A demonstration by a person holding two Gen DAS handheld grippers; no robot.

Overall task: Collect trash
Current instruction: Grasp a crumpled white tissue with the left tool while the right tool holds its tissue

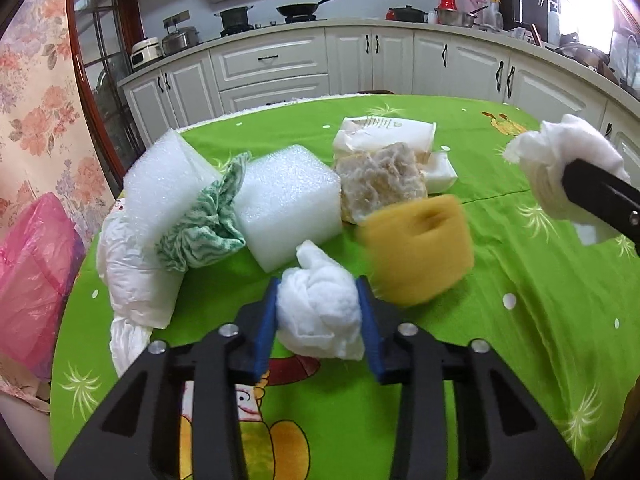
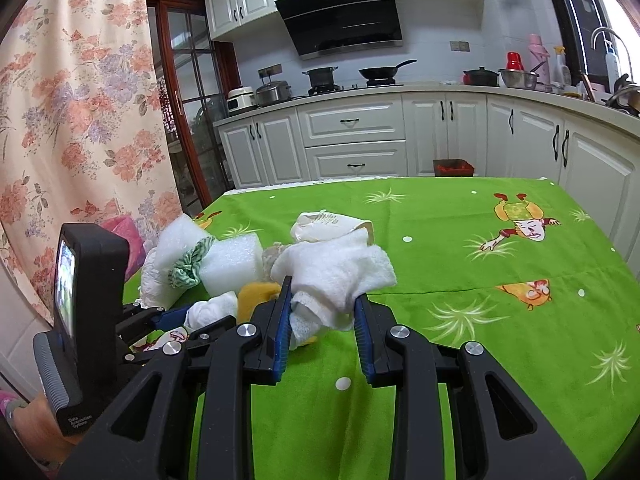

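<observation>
This is a home kitchen. White panelled cabinets (image 2: 354, 136) with black handles run along the far wall and round the corner under a pale countertop, with more cupboards overhead. A black slanted range hood (image 2: 344, 20) hangs above a gas hob (image 2: 352, 87) carrying a dark pot (image 2: 320, 75) and a frying pan (image 2: 384, 71). A rice cooker (image 2: 240, 98) sits at the counter's left end; a tap (image 2: 604, 38) curves over the sink by the bright window. Nearer, a table wears a green cartoon-print cloth (image 2: 460, 240), and a floral curtain (image 2: 76, 120) hangs beside a wood-framed glass door (image 2: 192, 96).
</observation>
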